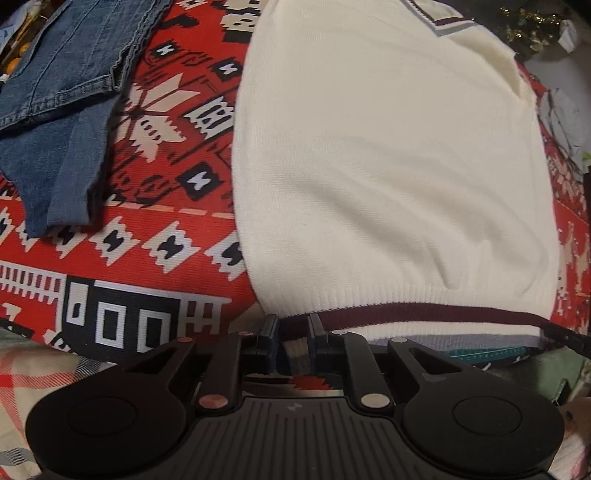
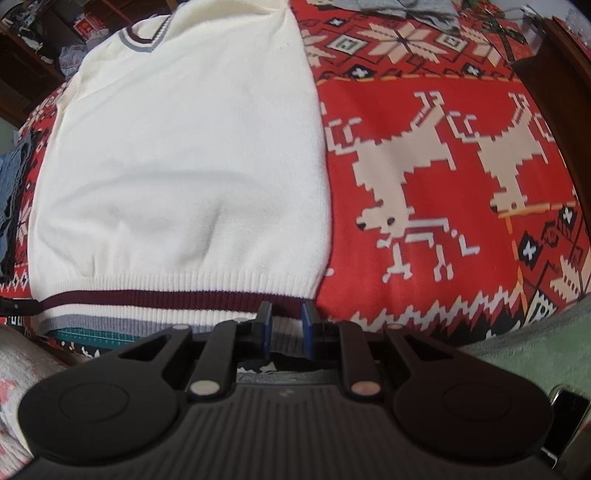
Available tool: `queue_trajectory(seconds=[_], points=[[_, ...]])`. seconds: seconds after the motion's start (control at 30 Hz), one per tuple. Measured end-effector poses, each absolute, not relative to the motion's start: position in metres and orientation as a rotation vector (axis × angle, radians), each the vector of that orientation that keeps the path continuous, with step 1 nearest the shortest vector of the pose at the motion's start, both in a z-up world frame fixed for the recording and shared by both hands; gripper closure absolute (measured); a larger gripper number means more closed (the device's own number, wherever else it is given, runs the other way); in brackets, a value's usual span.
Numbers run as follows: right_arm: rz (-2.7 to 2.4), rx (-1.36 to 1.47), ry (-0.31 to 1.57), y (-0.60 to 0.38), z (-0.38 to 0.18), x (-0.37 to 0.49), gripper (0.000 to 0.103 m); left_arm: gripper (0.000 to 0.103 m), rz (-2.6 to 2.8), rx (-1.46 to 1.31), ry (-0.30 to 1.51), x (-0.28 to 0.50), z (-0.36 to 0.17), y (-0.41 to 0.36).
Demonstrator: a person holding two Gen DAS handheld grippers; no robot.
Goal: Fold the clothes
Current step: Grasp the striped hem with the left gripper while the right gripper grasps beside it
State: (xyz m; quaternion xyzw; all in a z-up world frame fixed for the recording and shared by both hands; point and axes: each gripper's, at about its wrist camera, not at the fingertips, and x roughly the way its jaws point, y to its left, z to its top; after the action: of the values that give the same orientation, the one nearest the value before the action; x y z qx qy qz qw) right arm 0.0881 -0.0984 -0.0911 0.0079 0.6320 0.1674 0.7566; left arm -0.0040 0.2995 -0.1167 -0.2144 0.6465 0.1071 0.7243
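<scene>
Nearest each camera is the ribbed hem of a cream knitted sweater (image 1: 391,155), banded with a maroon stripe and a grey stripe along its lower edge. The sweater lies flat on a red patterned blanket (image 1: 147,236) with white and black snowflake and reindeer motifs, hem towards the cameras and V-neck collar at the far end. The collar carries the same maroon and grey trim. The body is already narrowed to a long panel with straight side edges, and shallow creases rise from the hem.

The left gripper (image 1: 292,326) sits at the hem's left corner and the right gripper (image 2: 286,317) at its right corner. Each pair of jaws stands a little apart with the striped hem edge between them; whether the pads actually press on the knit cannot be told, since the jaw tips hide the contact. No sleeves can be made out. Under the hem a strip of green mat shows, mostly covered.

Both grippers point steeply down at the blanket, side by side along the hem. The black tip of the right gripper shows at the right edge of the left wrist view.

Further off, a folded blue denim garment (image 1: 62,110) lies to the left of the sweater, apart from it. A grey cloth (image 2: 406,9) lies at the blanket's far edge, partly cut off.
</scene>
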Motion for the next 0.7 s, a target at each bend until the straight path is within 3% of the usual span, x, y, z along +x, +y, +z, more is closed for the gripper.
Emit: queue_trajectory(seconds=[0.47, 0.53, 0.6, 0.7], points=[[0.337, 0.023, 1.403, -0.098, -0.099, 0.089, 0.085, 0.082, 0.235, -0.511, 1.438, -0.004, -0.126, 0.297], [0.336, 0.000, 1.395, -0.096, -0.098, 0.087, 0.095, 0.085, 0.247, -0.489, 1.431, -0.004, -0.125, 0.293], [0.334, -0.032, 1.383, -0.092, -0.096, 0.085, 0.098, 0.097, 0.276, -0.453, 1.418, -0.005, -0.122, 0.289], [0.320, -0.098, 1.367, -0.088, -0.091, 0.081, 0.099, 0.097, 0.329, -0.374, 1.415, -0.007, -0.117, 0.283]])
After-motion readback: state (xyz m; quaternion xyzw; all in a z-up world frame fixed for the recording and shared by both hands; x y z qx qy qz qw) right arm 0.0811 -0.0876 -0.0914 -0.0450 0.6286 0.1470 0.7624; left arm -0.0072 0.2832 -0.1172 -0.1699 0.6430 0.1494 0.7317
